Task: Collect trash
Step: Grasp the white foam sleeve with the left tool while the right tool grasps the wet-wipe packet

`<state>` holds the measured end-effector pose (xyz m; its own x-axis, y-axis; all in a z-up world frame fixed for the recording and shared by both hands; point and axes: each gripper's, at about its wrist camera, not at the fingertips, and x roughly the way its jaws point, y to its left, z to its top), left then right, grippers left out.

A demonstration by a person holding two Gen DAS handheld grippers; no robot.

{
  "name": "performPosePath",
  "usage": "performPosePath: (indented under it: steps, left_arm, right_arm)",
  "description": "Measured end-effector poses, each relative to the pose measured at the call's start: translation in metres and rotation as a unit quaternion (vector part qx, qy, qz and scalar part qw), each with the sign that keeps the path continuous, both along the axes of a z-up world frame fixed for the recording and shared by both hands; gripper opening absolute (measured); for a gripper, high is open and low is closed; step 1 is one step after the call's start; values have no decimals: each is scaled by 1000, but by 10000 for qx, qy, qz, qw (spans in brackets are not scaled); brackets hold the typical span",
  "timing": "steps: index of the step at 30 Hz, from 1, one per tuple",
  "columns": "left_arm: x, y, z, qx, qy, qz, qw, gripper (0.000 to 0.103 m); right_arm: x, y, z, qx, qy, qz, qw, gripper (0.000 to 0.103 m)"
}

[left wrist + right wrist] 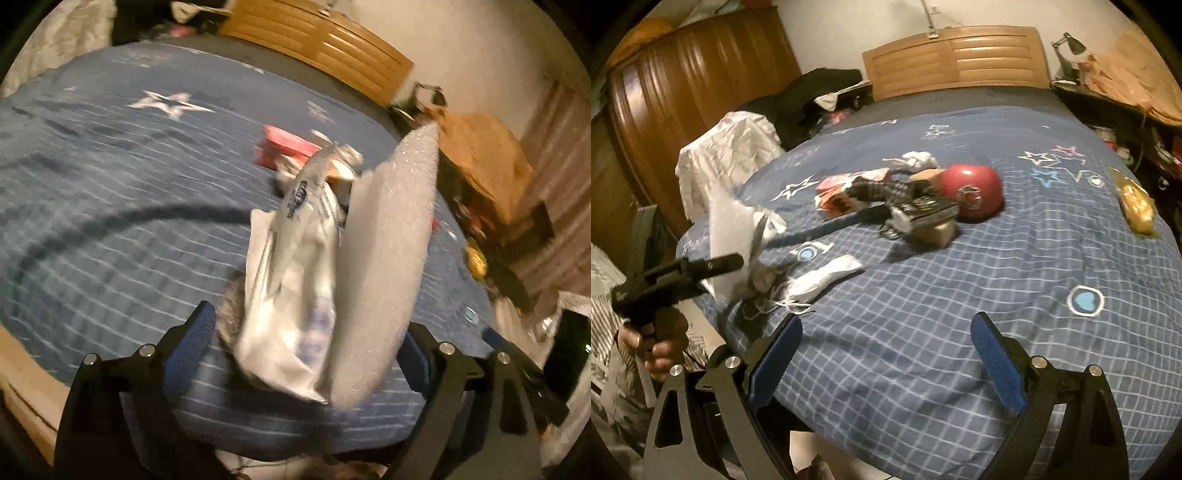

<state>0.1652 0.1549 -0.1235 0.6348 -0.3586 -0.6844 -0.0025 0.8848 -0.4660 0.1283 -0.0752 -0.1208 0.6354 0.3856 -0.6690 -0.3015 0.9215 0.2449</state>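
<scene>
Left tongs (310, 354), spread wide around foam sheet (384, 266) and plastic bag (291, 295); right tongs (886, 365) open above bed (923, 295).

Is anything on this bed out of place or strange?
Yes. A heap of litter lies mid-bed on the blue quilt: cartons, wrappers and a red ball. White wrappers sit loose between the open left gripper jaws. A yellow packet lies alone near the edge.

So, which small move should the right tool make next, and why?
Probably ease the right tool forward to the crumpled white wrapper on the bed: its jaws stand open and empty, and that piece lies nearest, apart from the pile.
</scene>
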Motion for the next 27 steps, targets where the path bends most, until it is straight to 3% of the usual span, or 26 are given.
performPosePath:
  steps: [2, 7, 13, 17, 19, 24, 26, 27]
  left_arm:
    - [-3, 8, 2, 167, -69, 211, 9996, 86]
    - [-3, 24, 2, 154, -108, 526, 9984, 86]
    - [-14, 34, 19, 681, -516, 530, 9949, 87]
    - [-19, 59, 48, 747, -936, 287, 9924, 87]
    - [-17, 71, 61, 1008, -1089, 221, 9887, 87]
    - [28, 89, 69, 1544, -965, -280, 9829, 86]
    - [56, 82, 67, 1979, -929, -680, 9734, 86]
    - [72, 74, 64, 2354, -911, -939, 9630, 86]
  right_arm:
    - [0, 7, -1, -28, 15, 66, 10000, 93]
    - [0, 18, -3, -102, 83, 161, 9998, 93]
    - [-1, 18, -4, -142, 112, 111, 9998, 93]
    - [1, 17, -7, -106, 178, 69, 9998, 93]
    - [2, 17, -8, -94, 216, 64, 9997, 93]
    - [4, 22, -14, -104, 326, 118, 9993, 93]
    - [4, 23, -17, -126, 370, 106, 9992, 93]
    - [5, 24, -17, -136, 388, 85, 9991, 93]
